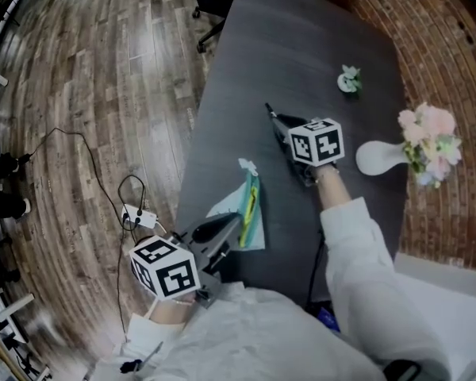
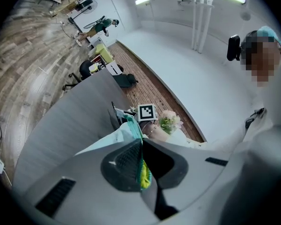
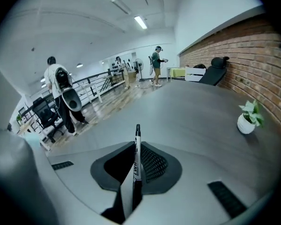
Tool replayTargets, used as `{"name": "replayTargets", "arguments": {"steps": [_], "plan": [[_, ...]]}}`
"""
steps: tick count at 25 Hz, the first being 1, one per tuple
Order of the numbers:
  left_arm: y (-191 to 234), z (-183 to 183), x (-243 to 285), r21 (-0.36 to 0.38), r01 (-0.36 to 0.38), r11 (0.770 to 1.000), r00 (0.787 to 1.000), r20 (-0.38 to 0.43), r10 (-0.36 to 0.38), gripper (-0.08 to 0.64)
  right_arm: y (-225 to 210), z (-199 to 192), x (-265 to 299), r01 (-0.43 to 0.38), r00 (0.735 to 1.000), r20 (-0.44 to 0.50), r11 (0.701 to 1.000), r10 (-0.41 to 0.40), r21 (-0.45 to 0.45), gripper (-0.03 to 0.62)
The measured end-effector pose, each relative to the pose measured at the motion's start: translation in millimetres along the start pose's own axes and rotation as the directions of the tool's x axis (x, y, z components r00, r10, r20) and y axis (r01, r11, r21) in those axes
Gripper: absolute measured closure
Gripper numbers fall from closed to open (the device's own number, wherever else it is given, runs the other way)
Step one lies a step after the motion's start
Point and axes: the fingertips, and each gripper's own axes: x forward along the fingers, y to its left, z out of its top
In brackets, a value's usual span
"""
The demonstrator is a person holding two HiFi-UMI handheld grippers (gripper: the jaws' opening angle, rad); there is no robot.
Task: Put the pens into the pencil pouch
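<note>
Pen (image 3: 137, 137) light, stiff, slick: your right gripper (image 3: 136, 149) clamped on barrel, tip toward 12 o'clock. Left gripper (image 2: 141, 159) pinched shut on floppy pencil pouch (image 1: 251, 215) rim.

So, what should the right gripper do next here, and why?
Probably carry the pen toward the pencil pouch: the right gripper is shut on it over the table, away from the pouch, whose edge the left gripper pinches.
</note>
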Motion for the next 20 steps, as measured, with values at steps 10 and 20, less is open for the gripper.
{"name": "replayTargets", "arguments": {"steps": [10, 20], "plan": [[-19, -10, -13, 0.011, 0.002, 1.0, 1.0, 0.03, -0.003, 0.546, 65, 36, -70, -0.139, 0.969, 0.221, 0.985, 0.113, 0.103, 0.552], [-34, -26, -29, 0.028, 0.003, 1.0, 1.0, 0.031, -0.004, 0.548, 140, 69, -155, -0.283, 0.86, 0.438, 0.959, 0.261, -0.016, 0.551]]}}
